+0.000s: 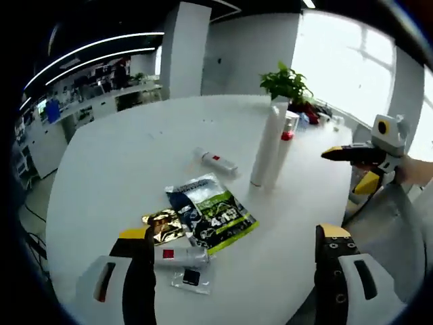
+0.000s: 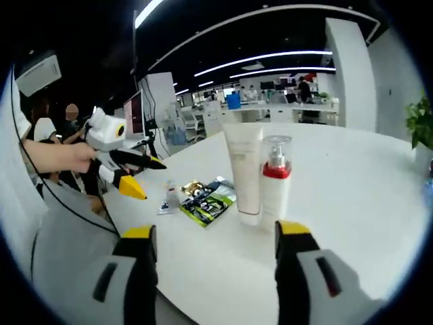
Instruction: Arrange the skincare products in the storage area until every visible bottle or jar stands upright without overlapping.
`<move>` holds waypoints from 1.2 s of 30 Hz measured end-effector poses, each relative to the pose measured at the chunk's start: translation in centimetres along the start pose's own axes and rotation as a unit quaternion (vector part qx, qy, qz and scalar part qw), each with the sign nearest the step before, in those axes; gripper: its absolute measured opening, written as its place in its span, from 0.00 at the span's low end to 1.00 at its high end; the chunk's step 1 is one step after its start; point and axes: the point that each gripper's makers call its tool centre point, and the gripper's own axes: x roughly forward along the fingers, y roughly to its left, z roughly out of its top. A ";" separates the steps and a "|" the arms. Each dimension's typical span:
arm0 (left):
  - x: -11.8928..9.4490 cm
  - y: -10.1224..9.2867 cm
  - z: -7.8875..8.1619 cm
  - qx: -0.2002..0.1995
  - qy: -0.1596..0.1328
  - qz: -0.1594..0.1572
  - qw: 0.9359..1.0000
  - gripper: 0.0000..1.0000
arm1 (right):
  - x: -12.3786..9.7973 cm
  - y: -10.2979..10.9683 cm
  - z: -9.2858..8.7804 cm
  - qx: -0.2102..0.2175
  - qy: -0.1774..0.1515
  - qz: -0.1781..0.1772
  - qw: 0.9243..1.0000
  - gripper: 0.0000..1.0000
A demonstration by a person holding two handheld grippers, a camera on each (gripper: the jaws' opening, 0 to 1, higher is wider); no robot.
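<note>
Both grippers, left and right, hold jaws open and empty above the table edge; white tube and pump bottle stand upright, touching.

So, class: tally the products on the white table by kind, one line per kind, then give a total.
Upright containers: 2, the tall white tube and the red-collared pump bottle
Tubes lying flat: 2, and
Flat packets: 3, green, gold, small clear sachet
Total: 7

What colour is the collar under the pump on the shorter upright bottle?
Red, on the white pump bottle; clearest in the right gripper view.
</note>
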 end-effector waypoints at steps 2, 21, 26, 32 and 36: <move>-0.9 0.0 -0.5 -0.013 -0.005 0.006 1.000 0.96 | -0.3 0.1 0.1 0.003 0.001 -0.005 1.000 0.73; -6.0 0.6 -3.9 -0.035 0.008 0.074 0.997 0.97 | -2.8 -0.1 0.8 0.062 -0.006 -0.058 0.996 0.80; -6.7 1.1 -3.2 -0.037 -0.017 0.089 0.995 0.97 | -3.1 -0.6 1.1 0.071 -0.012 -0.068 0.995 0.81; -7.7 0.1 -3.0 -0.066 -0.025 0.094 0.993 0.97 | -3.4 -0.8 0.8 0.080 -0.002 -0.074 0.994 0.81; -8.1 -0.7 -3.0 -0.061 -0.040 0.107 0.992 0.97 | -3.2 -0.8 0.8 0.073 0.011 -0.070 0.995 0.82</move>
